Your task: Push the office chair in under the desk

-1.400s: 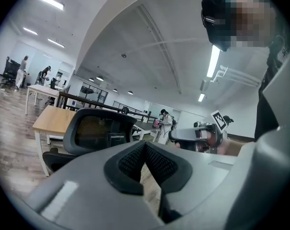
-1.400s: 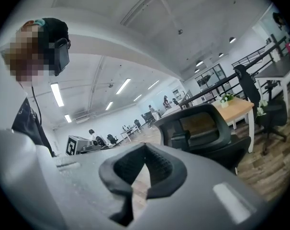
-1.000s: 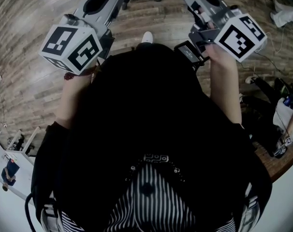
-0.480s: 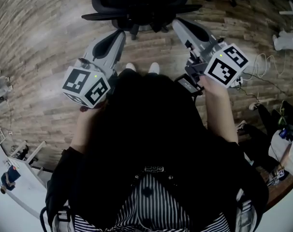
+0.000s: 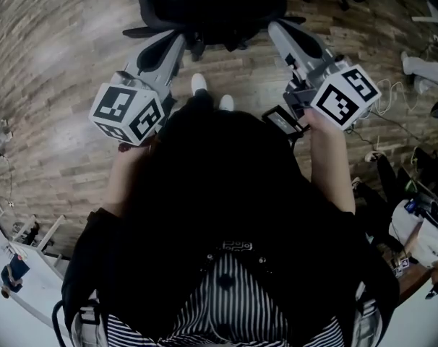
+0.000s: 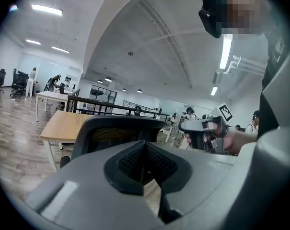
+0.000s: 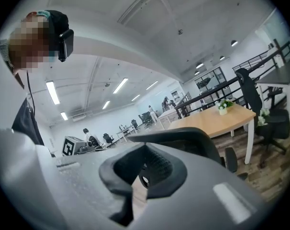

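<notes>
A black office chair (image 5: 212, 6) stands on the wooden floor at the top of the head view, its back turned toward me. My left gripper (image 5: 177, 40) and right gripper (image 5: 275, 27) both reach forward, shut and empty, their tips just short of the chair's back; I cannot tell whether they touch it. In the left gripper view, beyond the closed left gripper (image 6: 145, 145), rises the chair back (image 6: 121, 126), with a light wooden desk (image 6: 63, 126) behind it. From the right gripper (image 7: 146, 150) the chair back (image 7: 183, 140) and the desk (image 7: 217, 119) show too.
White shoes (image 5: 199, 84) stand just behind the chair. Cables and white objects (image 5: 421, 71) lie on the floor at right, with dark bags (image 5: 392, 194) lower right. Another black chair (image 7: 260, 109) stands by the desk's far side, a small flower pot (image 7: 224, 107) on top.
Both grippers and the person have moved forward toward the chair. The chair now fills more of the head view's top edge. The jaws have stayed shut.
</notes>
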`<state>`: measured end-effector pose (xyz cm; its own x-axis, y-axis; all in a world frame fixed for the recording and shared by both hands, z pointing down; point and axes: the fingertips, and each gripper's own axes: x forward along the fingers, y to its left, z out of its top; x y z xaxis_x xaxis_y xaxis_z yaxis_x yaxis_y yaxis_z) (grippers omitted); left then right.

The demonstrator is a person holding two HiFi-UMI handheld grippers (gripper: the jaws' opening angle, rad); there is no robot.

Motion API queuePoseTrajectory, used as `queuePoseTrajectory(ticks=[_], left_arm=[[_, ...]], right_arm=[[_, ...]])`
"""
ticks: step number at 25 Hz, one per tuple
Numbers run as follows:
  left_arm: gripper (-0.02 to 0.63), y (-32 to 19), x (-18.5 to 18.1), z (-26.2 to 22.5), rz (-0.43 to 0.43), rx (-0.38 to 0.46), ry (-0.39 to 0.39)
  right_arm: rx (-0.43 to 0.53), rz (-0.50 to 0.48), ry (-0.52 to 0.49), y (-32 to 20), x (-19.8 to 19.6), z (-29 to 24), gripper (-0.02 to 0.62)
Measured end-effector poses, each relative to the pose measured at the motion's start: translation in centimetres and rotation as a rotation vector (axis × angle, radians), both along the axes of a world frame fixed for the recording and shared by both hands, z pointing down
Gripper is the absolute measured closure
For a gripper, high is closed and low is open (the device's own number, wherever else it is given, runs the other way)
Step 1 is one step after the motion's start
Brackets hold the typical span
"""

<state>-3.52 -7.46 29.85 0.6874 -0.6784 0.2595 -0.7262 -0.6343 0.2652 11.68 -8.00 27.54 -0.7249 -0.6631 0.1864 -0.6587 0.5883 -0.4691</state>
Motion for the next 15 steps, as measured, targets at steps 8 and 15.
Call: queuePoseTrajectory(ticks=[8,15], left_arm=[[0.607,-3.5,0.1,6.2,0.088,-0.057,-0.109],[0.607,-4.8,-2.4,6.3,0.142,-0.082,-0.064]], right_arm=[[-0.02,0.074,0.203,-3.8,1.3,5.4,0.594],[-0.085,0.176,0.263,-5.5,1.1,6.5,0.594]])
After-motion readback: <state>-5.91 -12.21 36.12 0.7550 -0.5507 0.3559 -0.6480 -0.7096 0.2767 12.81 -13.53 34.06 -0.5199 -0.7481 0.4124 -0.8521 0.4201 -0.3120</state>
